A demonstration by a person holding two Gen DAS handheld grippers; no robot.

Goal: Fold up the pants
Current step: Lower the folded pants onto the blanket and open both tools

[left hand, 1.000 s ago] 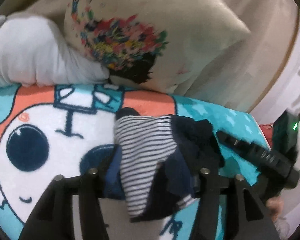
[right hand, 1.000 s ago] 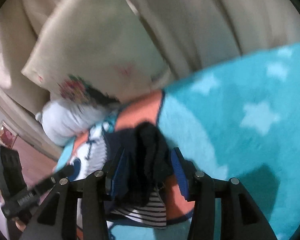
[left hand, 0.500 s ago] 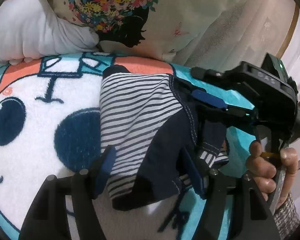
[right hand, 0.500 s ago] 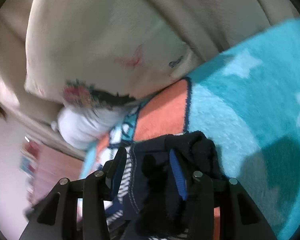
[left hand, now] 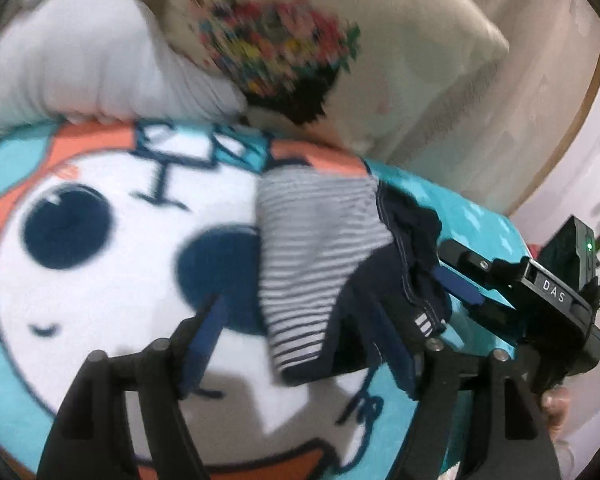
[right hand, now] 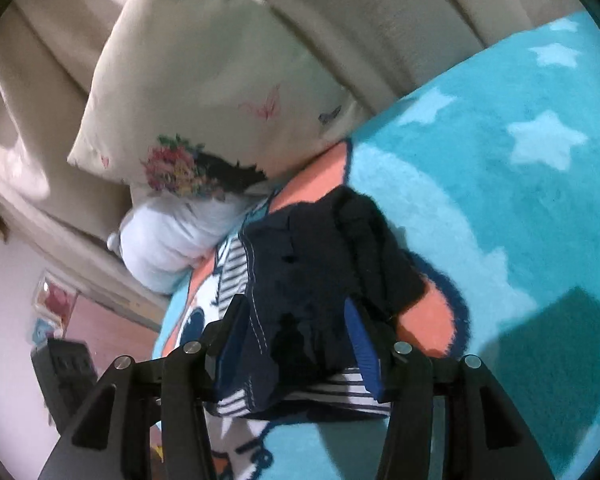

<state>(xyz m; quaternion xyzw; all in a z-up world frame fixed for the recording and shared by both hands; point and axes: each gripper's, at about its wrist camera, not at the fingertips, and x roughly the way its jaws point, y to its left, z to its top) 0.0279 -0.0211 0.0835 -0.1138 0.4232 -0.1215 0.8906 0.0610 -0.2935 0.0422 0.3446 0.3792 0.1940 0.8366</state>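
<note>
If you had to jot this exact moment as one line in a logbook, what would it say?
task: fold pants | pants: bunched on cartoon blanket | left gripper: opening, pants between | right gripper: opening, pants between

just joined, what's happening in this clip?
A person with a handheld gripper in each hand is folding small navy pants with a striped lining on a cartoon-print blanket. The left gripper straddles the near edge, jaws opening, pads off the cloth. The right gripper has bunched navy fabric between its opening jaws. Pillows lie behind.
</note>
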